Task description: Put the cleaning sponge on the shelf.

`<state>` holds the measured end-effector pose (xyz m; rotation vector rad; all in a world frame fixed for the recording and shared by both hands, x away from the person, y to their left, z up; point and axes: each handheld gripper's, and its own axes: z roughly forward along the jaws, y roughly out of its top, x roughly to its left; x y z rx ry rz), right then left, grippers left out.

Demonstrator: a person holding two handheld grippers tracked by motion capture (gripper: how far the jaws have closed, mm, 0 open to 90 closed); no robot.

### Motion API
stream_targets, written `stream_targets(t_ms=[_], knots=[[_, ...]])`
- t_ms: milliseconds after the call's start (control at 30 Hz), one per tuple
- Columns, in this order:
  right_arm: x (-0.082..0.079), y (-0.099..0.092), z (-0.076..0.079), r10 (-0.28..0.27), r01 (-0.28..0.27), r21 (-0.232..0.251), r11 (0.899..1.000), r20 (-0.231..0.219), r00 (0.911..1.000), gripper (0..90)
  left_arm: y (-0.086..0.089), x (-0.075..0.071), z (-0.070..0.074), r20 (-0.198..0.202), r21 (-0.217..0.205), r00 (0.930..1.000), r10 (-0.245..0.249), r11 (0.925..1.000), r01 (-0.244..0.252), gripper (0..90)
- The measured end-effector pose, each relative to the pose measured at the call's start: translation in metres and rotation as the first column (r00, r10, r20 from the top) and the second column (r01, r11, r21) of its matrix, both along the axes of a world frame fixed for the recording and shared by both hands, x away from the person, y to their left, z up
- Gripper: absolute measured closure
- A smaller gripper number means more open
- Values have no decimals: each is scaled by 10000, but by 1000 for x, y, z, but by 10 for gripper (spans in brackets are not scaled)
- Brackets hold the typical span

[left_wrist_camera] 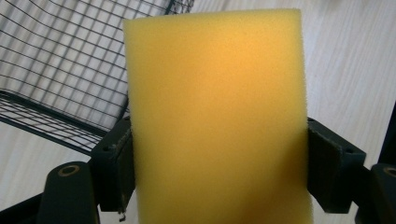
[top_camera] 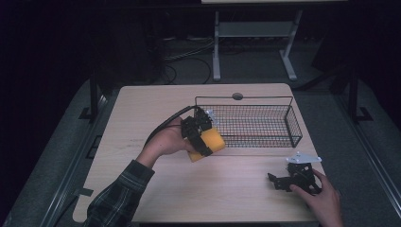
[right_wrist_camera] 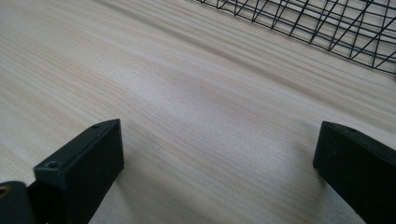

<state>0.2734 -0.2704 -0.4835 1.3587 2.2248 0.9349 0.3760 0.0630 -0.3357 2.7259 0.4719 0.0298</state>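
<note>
The left gripper (top_camera: 201, 135) pinches a yellow sponge (top_camera: 208, 145) between its jaws, holding it above the wooden bench (top_camera: 142, 113) just beside the near left corner of the black wire basket (top_camera: 293, 124). In the left gripper view both jaws press the sponge's sides. The right gripper (top_camera: 276, 181) rests low on the bench near its right front, jaws spread with only bare wood between them.

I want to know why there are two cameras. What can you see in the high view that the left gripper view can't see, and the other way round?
High view alone: the whole table, both hands and the right gripper, open and resting on the wood. Left gripper view alone: up close, the left gripper squeezing the sponge's foamy sides. Both: the yellow sponge and the wire basket.
</note>
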Motion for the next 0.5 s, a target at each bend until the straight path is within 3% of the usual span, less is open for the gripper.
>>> stream_targets(t_ms=[500], knots=[[0, 0, 0, 5, -5, 3, 10000, -5, 10000, 11, -6, 29, 9, 103, 212, 9997, 213, 9995, -215, 226]])
